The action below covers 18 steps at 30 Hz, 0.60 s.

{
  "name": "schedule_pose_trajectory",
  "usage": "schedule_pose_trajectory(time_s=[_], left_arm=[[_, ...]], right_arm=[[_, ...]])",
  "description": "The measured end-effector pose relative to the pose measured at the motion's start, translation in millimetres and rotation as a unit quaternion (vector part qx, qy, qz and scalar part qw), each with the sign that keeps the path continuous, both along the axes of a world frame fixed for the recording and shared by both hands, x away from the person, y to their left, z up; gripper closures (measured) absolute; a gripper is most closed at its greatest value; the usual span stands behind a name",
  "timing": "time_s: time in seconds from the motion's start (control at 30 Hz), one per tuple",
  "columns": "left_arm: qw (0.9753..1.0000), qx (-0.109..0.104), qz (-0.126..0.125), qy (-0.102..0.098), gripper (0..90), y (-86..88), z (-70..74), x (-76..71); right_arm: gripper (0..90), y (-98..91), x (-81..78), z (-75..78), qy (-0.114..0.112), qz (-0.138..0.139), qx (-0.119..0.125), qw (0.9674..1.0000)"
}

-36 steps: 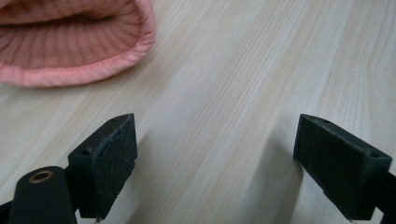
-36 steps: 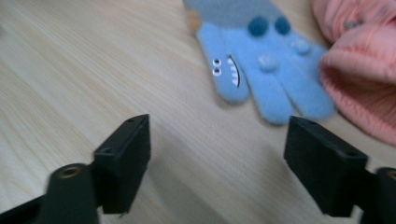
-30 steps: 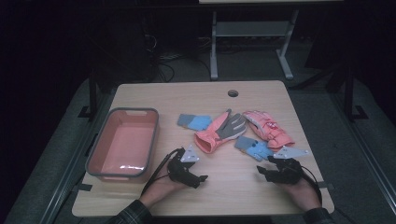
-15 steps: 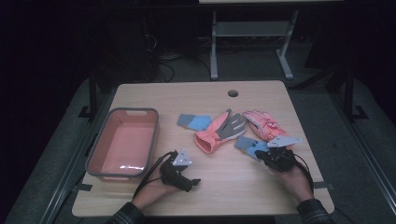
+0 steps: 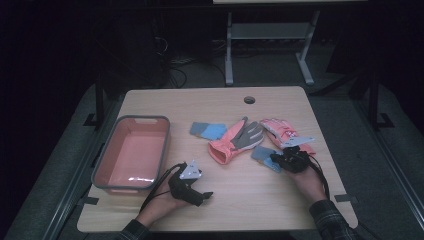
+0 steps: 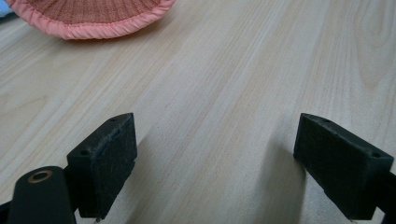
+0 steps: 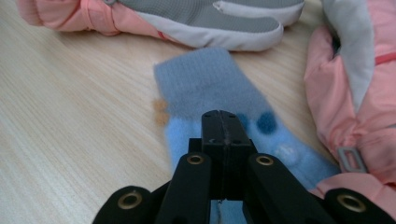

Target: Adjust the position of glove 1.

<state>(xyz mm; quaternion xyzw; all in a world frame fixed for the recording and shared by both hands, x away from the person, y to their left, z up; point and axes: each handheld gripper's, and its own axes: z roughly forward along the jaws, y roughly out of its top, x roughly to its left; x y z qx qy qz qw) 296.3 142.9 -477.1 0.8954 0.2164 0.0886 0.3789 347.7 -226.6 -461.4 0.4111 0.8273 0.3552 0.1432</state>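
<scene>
A blue and grey sock [image 5: 262, 155] [image 7: 210, 84] lies flat on the table between a coral glove with a grey palm [image 5: 237, 140] [image 7: 201, 18] and a pink glove [image 5: 280, 131] [image 7: 355, 93]. My right gripper [image 5: 274, 159] [image 7: 224, 116] is shut, its tips resting over the sock's middle; no fabric shows between the pads. My left gripper [image 5: 204, 196] [image 6: 215, 172] stands open and low over bare wood, nothing between its jaws. The coral glove's knit cuff [image 6: 93, 18] lies ahead of it.
A second blue sock [image 5: 207, 131] lies left of the coral glove. A coral basket with a grey rim [image 5: 107, 165] stands at the table's left side. A round cable hole [image 5: 249, 99] sits near the far edge.
My right gripper has moved forward and left from the table's front onto the blue sock, and its jaws have shut. The left hand has barely shifted.
</scene>
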Motion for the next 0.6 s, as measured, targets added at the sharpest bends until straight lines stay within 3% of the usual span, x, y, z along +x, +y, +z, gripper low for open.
schedule_pose_trajectory(time_s=[0.1, 0.6], left_arm=[[1.0000, 0.000, 0.002, 0.000, 12.5, -0.1, 0.0, -0.3], [1.0000, 0.000, 0.005, 0.001, 12.6, -0.2, 0.2, -1.0]], right_arm=[[89.8, 0.3, 1.9, -4.2, 0.010, 0.005, -0.012, 0.9999], [89.8, 3.1, -8.0, -6.0, 0.006, 0.037, -0.021, 0.9991]])
